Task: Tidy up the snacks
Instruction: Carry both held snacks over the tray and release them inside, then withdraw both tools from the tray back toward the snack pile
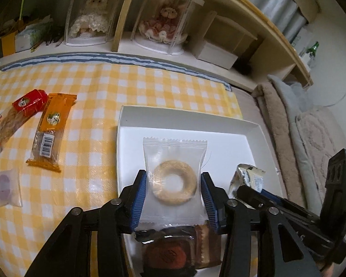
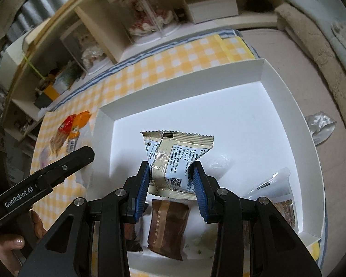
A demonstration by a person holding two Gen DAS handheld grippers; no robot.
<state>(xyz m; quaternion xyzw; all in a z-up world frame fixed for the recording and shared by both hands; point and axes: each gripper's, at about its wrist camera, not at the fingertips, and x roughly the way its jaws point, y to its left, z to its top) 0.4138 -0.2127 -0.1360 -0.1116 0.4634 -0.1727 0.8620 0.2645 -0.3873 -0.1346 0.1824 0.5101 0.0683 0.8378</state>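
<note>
My left gripper (image 1: 173,185) is shut on a clear packet with a ring-shaped biscuit (image 1: 175,182) and holds it over the white box (image 1: 136,115). My right gripper (image 2: 170,176) is shut on a beige foil snack packet (image 2: 173,154), also over the white box (image 2: 260,69); that packet shows at the right in the left wrist view (image 1: 249,176). A brown wrapped snack (image 2: 168,228) lies in the box below it. On the yellow checked cloth (image 1: 103,85) lie an orange bar (image 1: 50,129), a red packet (image 1: 30,102), a cracker packet (image 1: 8,124) and a clear packet with a purple disc (image 1: 5,187).
A dark round snack (image 1: 170,254) lies in the box near my left gripper. More clear packets (image 2: 274,184) sit at the box's right side. Shelves with dolls in clear cases (image 1: 166,20) stand behind the table. Folded blankets (image 1: 288,120) lie to the right. A crumpled clear wrapper (image 2: 320,124) lies outside the box.
</note>
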